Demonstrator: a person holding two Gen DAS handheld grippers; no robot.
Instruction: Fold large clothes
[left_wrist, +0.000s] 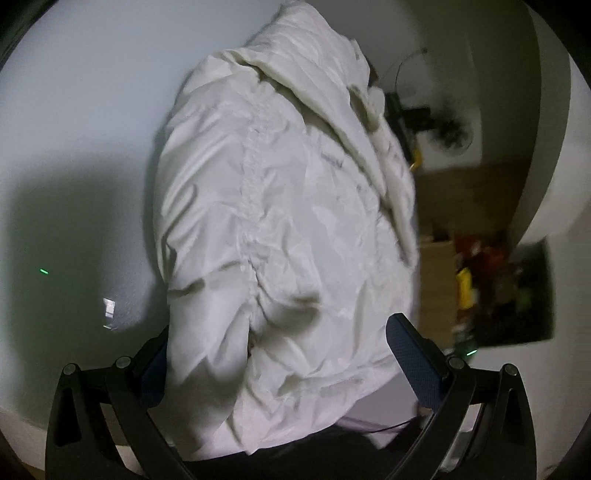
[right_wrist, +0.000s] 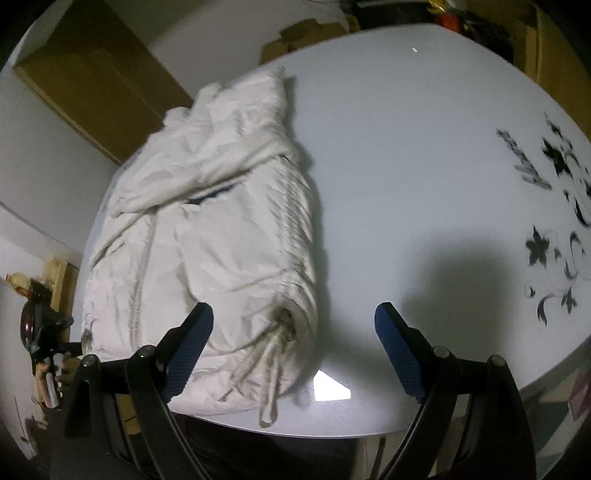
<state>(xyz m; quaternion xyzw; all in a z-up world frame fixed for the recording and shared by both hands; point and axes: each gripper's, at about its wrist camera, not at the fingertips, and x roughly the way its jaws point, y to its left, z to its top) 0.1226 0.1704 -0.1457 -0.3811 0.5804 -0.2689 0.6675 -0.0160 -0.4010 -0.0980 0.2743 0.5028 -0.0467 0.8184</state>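
Note:
A white jacket (left_wrist: 280, 221) lies partly folded on a white table (left_wrist: 74, 129). In the left wrist view it fills the middle, and its near hem bunches between the fingers of my left gripper (left_wrist: 280, 354), which stands wide open; the cloth hides most of the left finger. In the right wrist view the jacket (right_wrist: 207, 236) shows its zipper and hem drawcords (right_wrist: 266, 369) at the table's near edge. My right gripper (right_wrist: 293, 343) is open and empty, its left finger (right_wrist: 188, 347) over the jacket's hem and its right finger (right_wrist: 402, 354) over bare table.
The table (right_wrist: 406, 166) bears a black floral print (right_wrist: 554, 221) at the right. Cardboard boxes (right_wrist: 96, 74) stand beyond its far left edge. In the left wrist view, clutter (left_wrist: 495, 288) lies on the floor to the right of the table.

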